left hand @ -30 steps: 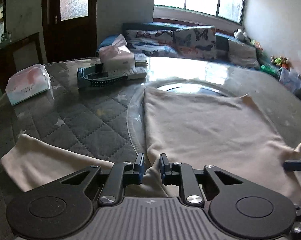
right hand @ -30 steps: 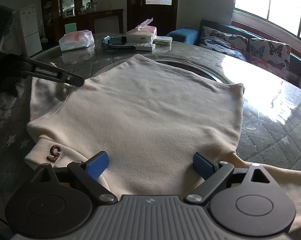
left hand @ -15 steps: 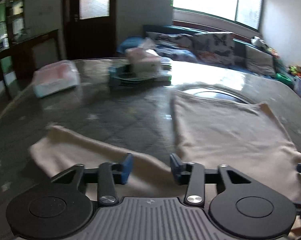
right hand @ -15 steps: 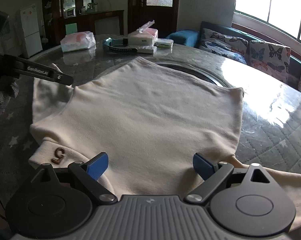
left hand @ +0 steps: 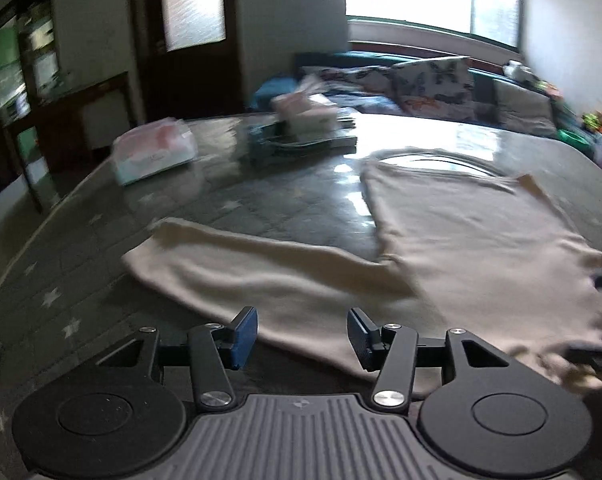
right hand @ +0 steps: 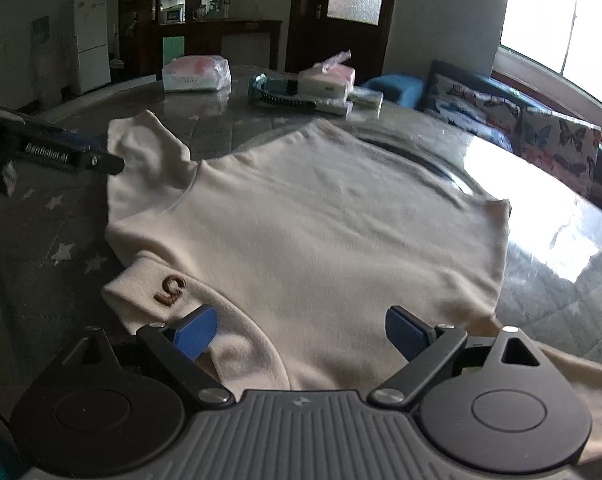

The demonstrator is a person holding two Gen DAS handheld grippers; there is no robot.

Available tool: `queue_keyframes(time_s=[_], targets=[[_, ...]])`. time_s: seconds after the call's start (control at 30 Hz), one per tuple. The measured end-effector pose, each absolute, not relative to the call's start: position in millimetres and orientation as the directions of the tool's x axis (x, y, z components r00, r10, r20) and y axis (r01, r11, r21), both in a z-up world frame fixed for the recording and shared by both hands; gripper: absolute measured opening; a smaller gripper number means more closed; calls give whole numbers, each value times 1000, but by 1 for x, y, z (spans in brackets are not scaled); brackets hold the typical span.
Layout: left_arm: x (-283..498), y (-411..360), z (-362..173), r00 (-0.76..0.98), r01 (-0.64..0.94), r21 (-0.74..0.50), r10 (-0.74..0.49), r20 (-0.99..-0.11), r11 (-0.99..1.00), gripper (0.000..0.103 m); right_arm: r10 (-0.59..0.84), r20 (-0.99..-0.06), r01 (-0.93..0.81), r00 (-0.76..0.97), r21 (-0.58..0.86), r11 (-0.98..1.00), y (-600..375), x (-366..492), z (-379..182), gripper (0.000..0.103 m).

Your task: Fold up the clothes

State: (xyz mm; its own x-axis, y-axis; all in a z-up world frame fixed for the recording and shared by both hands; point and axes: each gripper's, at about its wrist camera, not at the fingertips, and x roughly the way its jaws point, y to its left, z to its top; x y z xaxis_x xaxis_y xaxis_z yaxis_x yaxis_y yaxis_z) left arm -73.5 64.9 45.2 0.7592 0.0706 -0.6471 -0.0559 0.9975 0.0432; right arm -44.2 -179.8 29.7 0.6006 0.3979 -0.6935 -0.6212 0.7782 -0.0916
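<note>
A cream sweater (right hand: pixel 321 220) lies flat on the round glass-topped table (right hand: pixel 561 272), its collar with a brown "5" mark (right hand: pixel 169 290) nearest me. It also shows in the left wrist view (left hand: pixel 481 248), with one sleeve (left hand: pixel 241 264) stretched out to the left. My left gripper (left hand: pixel 303 334) is open and empty just above the near edge of that sleeve; its finger also shows in the right wrist view (right hand: pixel 61 156). My right gripper (right hand: pixel 301 330) is open and empty over the collar end.
At the table's far side lie a wrapped tissue pack (right hand: pixel 195 74), a tissue box (right hand: pixel 327 82) and a teal-black item (right hand: pixel 279 94). A sofa with butterfly cushions (right hand: pixel 521 128) stands behind, and a dark cabinet (right hand: pixel 217 40) and door beyond.
My left gripper has opened, let go of the sweater near the sleeve and swung left and back. The right gripper stayed open and shifted slightly.
</note>
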Motion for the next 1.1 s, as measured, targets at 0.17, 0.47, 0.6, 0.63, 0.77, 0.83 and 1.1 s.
queue_keyframes(time_s=[0.17,0.47,0.6,0.63,0.77,0.83,1.1], targets=[[-75,30,41,772,47,94,24,-635,994,53,429,-674,-631,601,-71,772,-166,-35,39,93],[-68,34,21,759,38,185,93,-644,982,53,470,-714,-731,519,-85,677,-125,-35,26,90],[-68,41,18,766,38,199,99,-635,979,54,476,-720,-769,506,-126,627,-130,-47,29,90],[-67,42,18,765,37,197,100,-636,980,54,477,-719,-769,506,-126,626,-131,-48,31,90],[-67,47,20,763,25,184,100,-639,983,54,483,-719,-769,500,-113,629,-130,-49,31,90],[-68,50,22,762,13,171,101,-640,985,53,487,-717,-769,499,-107,630,-128,-50,28,90],[-58,100,39,759,-232,75,229,-609,970,53,497,-716,-771,490,-90,630,-126,-50,30,88]])
